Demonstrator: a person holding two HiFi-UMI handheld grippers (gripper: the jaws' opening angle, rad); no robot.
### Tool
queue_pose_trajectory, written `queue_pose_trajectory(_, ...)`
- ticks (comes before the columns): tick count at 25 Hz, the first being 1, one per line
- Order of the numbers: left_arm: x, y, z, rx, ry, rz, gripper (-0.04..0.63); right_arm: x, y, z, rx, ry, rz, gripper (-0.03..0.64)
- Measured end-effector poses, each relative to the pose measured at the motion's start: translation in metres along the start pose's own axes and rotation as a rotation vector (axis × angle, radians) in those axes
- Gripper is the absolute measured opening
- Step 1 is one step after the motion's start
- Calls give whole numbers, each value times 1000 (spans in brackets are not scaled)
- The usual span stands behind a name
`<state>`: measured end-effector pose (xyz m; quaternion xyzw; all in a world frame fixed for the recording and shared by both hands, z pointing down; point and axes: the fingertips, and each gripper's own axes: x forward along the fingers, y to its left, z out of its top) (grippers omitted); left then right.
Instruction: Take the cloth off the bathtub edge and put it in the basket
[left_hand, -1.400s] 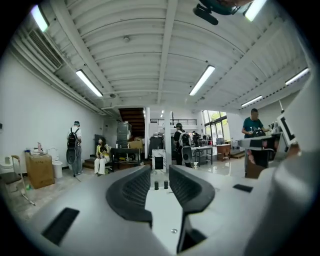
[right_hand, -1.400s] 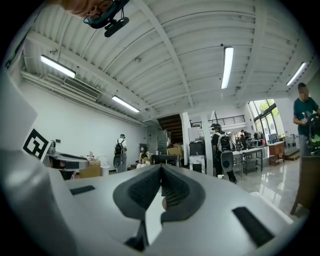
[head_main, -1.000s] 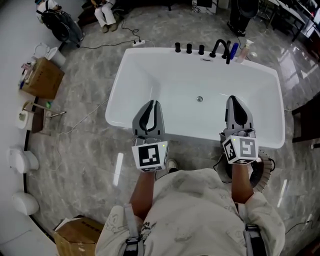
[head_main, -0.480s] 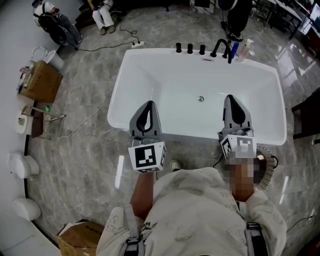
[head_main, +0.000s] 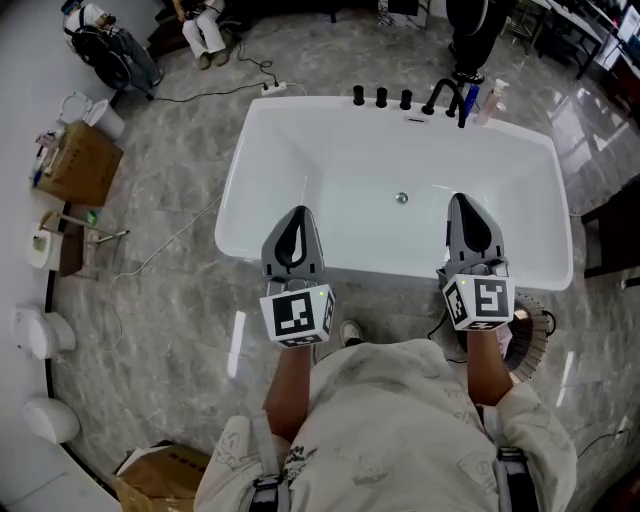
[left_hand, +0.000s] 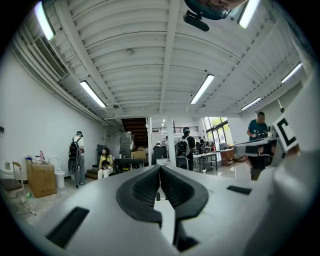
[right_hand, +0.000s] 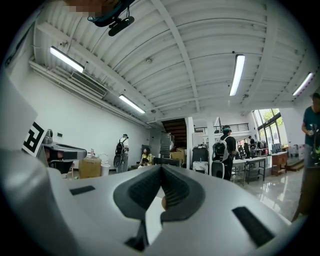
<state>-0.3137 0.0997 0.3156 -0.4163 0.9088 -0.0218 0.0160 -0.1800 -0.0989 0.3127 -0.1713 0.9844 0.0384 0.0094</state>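
Note:
The white bathtub (head_main: 300, 262) fills the middle of the head view, and I see no cloth on its rim in any view. My left gripper (head_main: 295, 214) hovers over the near rim, shut with nothing in it; in the left gripper view its fingertips (left_hand: 160, 169) meet. My right gripper (head_main: 470, 200) is level with it further right, also shut and empty, its tips (right_hand: 161, 169) touching. The basket (head_main: 532, 335) stands on the floor by the tub's near right corner, mostly hidden behind my right arm.
Black taps (head_main: 381, 98) and bottles (head_main: 488, 102) line the tub's far rim. Cardboard boxes (head_main: 72, 160) and a cable (head_main: 170, 235) lie on the marble floor to the left. People stand and sit at the far end of the hall (left_hand: 105, 162).
The left gripper's jaws have closed a last small gap. Both grippers stay almost in place over the tub's near rim.

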Motion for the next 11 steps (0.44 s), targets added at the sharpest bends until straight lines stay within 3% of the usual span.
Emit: queue_pose_trajectory(11, 4, 18, -5, -2, -8, -15, 5, 14, 23, -2, -20, 21, 19, -11)
